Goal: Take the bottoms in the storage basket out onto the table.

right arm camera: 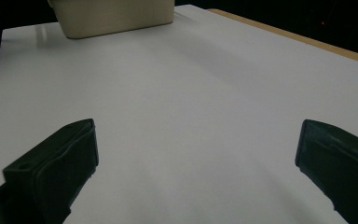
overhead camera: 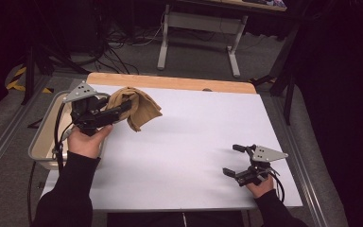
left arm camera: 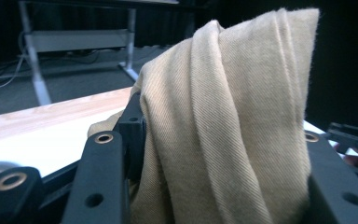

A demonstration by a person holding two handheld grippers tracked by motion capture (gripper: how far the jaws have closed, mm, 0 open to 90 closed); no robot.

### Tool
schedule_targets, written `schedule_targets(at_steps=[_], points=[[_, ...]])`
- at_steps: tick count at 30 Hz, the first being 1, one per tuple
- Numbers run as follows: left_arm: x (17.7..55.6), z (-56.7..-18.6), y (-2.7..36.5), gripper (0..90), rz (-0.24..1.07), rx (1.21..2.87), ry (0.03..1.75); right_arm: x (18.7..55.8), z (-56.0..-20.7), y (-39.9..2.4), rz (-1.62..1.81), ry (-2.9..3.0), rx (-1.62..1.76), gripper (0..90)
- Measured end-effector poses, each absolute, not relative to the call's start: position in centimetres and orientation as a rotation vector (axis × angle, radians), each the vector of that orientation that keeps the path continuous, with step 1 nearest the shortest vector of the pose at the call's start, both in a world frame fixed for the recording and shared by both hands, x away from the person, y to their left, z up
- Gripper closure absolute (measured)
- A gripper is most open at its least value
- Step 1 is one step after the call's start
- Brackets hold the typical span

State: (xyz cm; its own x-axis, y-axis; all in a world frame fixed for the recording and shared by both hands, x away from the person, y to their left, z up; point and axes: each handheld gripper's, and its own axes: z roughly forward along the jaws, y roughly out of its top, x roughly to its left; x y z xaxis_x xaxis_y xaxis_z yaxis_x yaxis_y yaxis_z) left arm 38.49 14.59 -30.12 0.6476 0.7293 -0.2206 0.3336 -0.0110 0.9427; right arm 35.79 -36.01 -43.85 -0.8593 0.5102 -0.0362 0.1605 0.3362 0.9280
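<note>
A tan cloth point(overhead camera: 139, 109) hangs bunched in the air over the table's left side, just right of a cream bin point(overhead camera: 45, 137). My left gripper point(overhead camera: 123, 108) is shut on the tan cloth, pointing right, held by a hand in a black sleeve. In the left gripper view the cloth point(left arm camera: 223, 121) drapes in thick folds between the two black jaws. My right gripper point(overhead camera: 231, 160) rests low near the table's front right corner, its jaws wide open and empty. In the right gripper view the open gripper point(right arm camera: 196, 154) faces across the bare white tabletop point(right arm camera: 182, 93) toward the bin point(right arm camera: 114, 16).
The white sheet point(overhead camera: 189, 146) covers a wooden table whose far edge point(overhead camera: 170, 81) shows as a light strip. The bin stands at the table's left edge. Metal rails run along both sides. Desk legs and cables lie on the floor beyond.
</note>
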Motion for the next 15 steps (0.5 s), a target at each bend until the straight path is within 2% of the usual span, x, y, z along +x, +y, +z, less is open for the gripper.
schedule_targets(at_steps=[15], points=[[38.0, -31.7, 9.3, 52.1, 0.283, 1.674, 0.788, 35.8, -43.8, -36.0, 1.534, 2.284, 0.593, 0.0]])
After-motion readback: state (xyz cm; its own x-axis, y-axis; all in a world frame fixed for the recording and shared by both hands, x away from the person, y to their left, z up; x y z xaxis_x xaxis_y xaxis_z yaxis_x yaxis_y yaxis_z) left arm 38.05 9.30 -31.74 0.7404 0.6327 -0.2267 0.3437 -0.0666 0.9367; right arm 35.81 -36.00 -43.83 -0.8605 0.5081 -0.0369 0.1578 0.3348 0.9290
